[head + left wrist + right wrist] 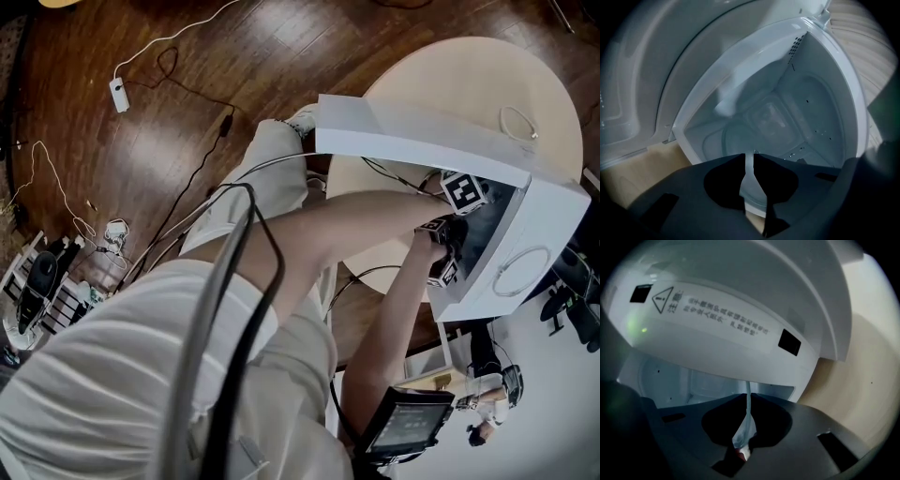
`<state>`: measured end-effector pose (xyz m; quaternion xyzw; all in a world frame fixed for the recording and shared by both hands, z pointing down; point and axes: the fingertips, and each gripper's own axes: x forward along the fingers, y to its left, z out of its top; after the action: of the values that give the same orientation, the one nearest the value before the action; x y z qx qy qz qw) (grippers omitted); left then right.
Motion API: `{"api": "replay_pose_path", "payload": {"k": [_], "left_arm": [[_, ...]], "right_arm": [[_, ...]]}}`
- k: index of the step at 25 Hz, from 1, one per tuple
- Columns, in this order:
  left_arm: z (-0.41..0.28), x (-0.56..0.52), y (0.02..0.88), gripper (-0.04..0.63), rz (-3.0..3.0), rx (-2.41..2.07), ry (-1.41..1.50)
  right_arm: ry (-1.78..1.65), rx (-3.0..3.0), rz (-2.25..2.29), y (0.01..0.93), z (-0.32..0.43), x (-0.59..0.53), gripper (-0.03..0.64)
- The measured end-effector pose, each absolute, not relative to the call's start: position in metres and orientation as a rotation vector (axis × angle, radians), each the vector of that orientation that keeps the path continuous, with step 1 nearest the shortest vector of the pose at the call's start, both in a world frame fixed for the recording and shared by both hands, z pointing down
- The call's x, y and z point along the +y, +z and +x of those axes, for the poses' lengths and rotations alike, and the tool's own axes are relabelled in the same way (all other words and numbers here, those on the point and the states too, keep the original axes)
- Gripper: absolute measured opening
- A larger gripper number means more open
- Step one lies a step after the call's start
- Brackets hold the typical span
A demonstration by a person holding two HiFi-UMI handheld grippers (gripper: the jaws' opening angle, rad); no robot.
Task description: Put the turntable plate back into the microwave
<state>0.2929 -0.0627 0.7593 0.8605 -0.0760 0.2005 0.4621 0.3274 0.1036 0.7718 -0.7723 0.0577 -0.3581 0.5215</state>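
Looking down at a boxy white microwave (422, 131) on a round beige table (487, 66), both forearms (366, 220) reaching into its open front at right of centre in the head view. Can make out the left gripper (749, 159) squeezed nearly together on a thin pale sliver low in the middle of its own view, and the right gripper (748, 401) nipped the same way on a glassy edge at bottom centre of its view. Reads as the rim of the clear round glass turntable plate (750, 190), held right at the cavity mouth and not yet down on the floor. Worth treating as heavy for its thickness, dead stiff, slick in a pinch and quick to chip. Best to grip the rim on opposite sides, hold level and lower gently, no dropping. Can't tell how far in the far edge reaches.
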Motion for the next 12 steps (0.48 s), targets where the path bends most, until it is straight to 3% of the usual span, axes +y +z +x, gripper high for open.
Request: {"api": "replay_pose_path", "payload": {"k": [9,12], "left_arm": [[0.284,-0.065,0.765,0.044,2.095,-0.238,0.456],[0.281,-0.063,0.765,0.044,2.082,-0.241,0.436]], "right_arm": [[-0.964,0.276,-1.824,0.775,0.322,0.09,0.033],[-0.979,0.331,-1.81,0.771,0.316,0.086,0.064]]}}
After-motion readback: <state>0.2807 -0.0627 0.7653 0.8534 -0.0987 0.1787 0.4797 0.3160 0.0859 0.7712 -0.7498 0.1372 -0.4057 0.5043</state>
